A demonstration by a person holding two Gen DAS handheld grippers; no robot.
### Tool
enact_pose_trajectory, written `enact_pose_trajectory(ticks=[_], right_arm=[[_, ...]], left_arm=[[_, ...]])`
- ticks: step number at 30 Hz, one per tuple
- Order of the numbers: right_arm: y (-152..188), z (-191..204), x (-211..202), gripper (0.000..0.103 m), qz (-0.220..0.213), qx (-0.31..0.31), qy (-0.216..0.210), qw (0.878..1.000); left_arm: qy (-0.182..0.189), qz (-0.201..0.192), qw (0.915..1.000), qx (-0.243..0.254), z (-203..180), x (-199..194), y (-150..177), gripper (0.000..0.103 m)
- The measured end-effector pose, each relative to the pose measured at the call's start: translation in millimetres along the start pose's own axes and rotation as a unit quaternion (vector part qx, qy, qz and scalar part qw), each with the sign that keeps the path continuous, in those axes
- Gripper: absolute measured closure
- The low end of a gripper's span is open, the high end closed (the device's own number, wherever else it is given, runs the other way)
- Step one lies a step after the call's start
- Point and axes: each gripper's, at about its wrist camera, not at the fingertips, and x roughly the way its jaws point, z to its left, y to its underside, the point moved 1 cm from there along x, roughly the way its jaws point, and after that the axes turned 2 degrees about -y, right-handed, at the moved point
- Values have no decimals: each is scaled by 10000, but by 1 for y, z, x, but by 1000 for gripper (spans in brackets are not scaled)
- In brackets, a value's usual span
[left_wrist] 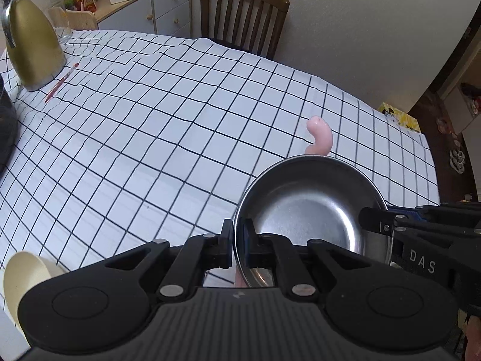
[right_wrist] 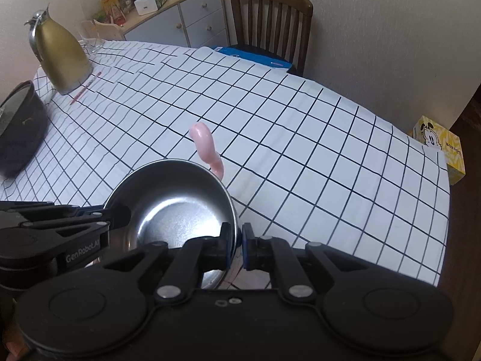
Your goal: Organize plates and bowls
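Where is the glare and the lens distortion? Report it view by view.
Left wrist view: soft sheen across the floor of the steel bowl; grid lines of the tablecloth bow outward; corners vignetted black. Right wrist view: bright white glare inside the bowl; grid curves likewise; far cabinet slightly soft.

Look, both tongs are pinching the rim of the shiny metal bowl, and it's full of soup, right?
Not quite. The left tongs and right tongs do pinch the rim of the metal bowl, but the bowl is empty: the left wrist view shows its bare, shiny bottom.
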Motion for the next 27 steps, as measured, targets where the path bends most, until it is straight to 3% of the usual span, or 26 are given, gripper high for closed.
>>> enact_pose_trajectory(ticks=[14,27], right_arm=[[43,-34,-70,96,-131,-124,-195,9996],[91,-80,-89,96,4,-136,-277,9995]], left_arm=[[-28,-126,9998,151,-63,-65,52,97],[1,42,9996,286,-116,-66,107,97]])
